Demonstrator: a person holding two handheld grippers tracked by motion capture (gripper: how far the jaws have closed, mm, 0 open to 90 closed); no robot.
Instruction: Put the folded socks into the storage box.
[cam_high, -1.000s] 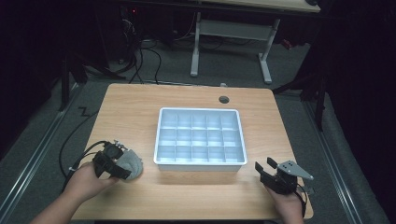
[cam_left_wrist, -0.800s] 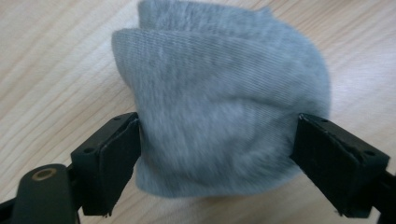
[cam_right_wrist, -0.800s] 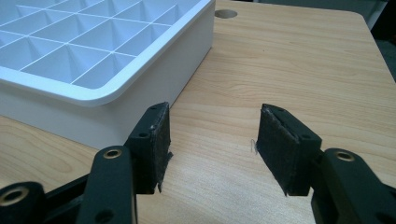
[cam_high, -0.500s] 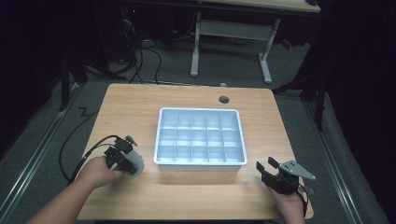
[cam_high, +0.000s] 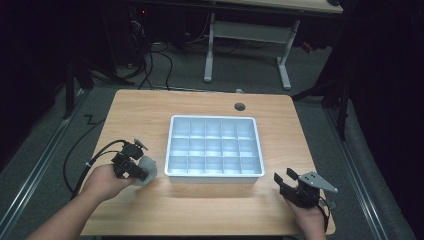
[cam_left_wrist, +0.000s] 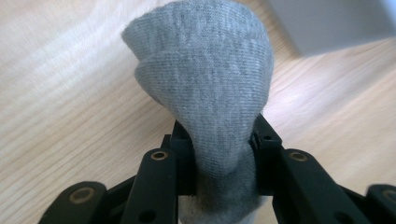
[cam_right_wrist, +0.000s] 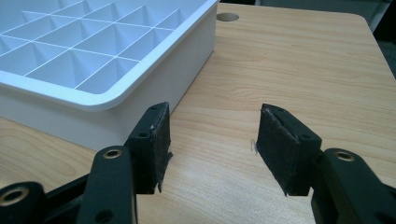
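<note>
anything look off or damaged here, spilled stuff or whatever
Nothing spilled or askew. The white divided tray sits flat on the table. The left gripper pinches a grey sock. The right gripper is open, its pads frayed.

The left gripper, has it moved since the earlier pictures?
Yes. The left gripper, shut on a grey sock, has moved rightward, closer to the white tray near the tray's front left corner.
</note>
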